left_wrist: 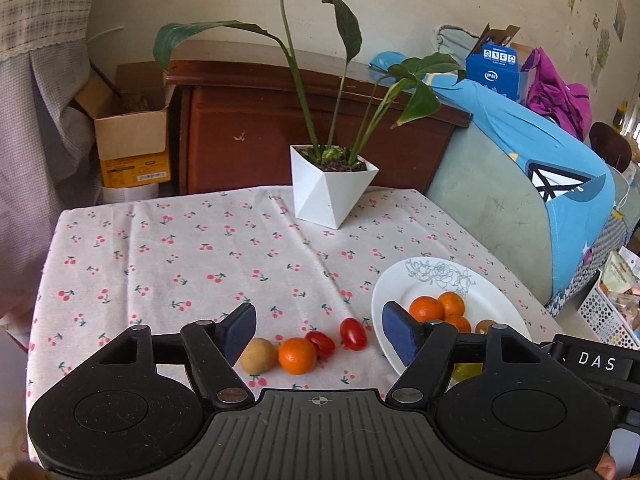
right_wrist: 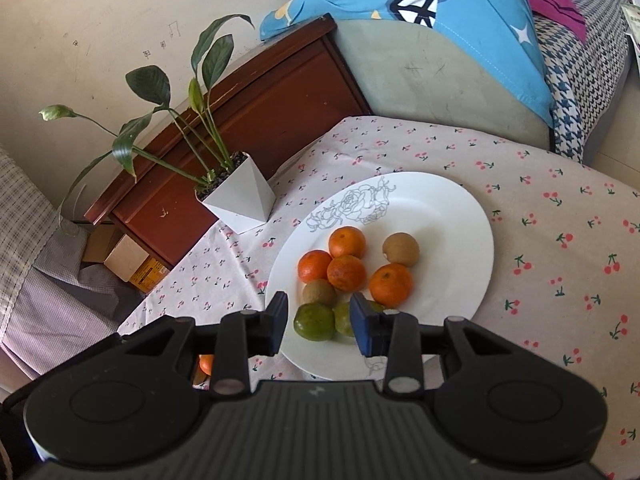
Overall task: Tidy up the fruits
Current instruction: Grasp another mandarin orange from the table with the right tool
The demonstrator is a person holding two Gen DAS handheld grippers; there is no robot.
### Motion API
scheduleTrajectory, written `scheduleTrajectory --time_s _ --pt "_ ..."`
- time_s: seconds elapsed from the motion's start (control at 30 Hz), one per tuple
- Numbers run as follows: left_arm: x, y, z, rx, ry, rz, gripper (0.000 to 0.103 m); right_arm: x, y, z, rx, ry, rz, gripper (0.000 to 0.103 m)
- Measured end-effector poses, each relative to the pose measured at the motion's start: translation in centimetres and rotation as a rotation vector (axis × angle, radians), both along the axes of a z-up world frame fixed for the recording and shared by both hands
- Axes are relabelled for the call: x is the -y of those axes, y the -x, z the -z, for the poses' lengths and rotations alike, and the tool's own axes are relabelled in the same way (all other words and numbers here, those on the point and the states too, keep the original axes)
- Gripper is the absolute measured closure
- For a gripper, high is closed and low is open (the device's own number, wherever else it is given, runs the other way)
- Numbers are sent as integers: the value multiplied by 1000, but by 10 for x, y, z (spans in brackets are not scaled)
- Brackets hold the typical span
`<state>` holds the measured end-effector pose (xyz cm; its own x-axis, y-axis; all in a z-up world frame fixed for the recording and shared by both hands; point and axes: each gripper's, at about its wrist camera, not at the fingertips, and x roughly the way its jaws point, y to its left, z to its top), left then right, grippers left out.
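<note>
the left gripper (left_wrist: 319, 330) hangs over the cherry-print tablecloth (left_wrist: 192, 256) with its jaws wide apart and nothing between them. below it, in a loose row on the cloth just left of the plate (left_wrist: 486, 300), lie a tan fruit (left_wrist: 258, 357), an orange (left_wrist: 297, 355) and 2 red tomatoes (left_wrist: 336, 338). the right gripper (right_wrist: 319, 322) is over the near part of the plate (right_wrist: 452, 216), jaws apart, with 2 green fruits (right_wrist: 315, 322) beneath them. the plate also holds 4 oranges (right_wrist: 347, 272) and 2 brown fruits (right_wrist: 401, 249). a potted plant (left_wrist: 330, 184) stands at the table's far edge.
</note>
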<state>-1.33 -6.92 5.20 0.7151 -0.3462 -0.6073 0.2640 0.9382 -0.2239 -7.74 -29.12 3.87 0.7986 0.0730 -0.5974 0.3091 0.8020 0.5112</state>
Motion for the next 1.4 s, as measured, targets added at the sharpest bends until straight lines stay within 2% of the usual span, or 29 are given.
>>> scheduleTrajectory --time_s 0.33,0.53,0.83,1.4 --pt "-40 -5 -1 1 -9 -118 33 -25 -7 -1 16 31 -102 66" --pt "-62 -11 6 -27 -12 -192 33 -47 -17 2 26 45 -181 67" --pt "-80 -16 12 -38 0 -232 33 -85 -39 18 4 62 -301 67" --pt "-94 -24 30 -96 33 -235 33 -110 -73 46 -55 77 -295 67"
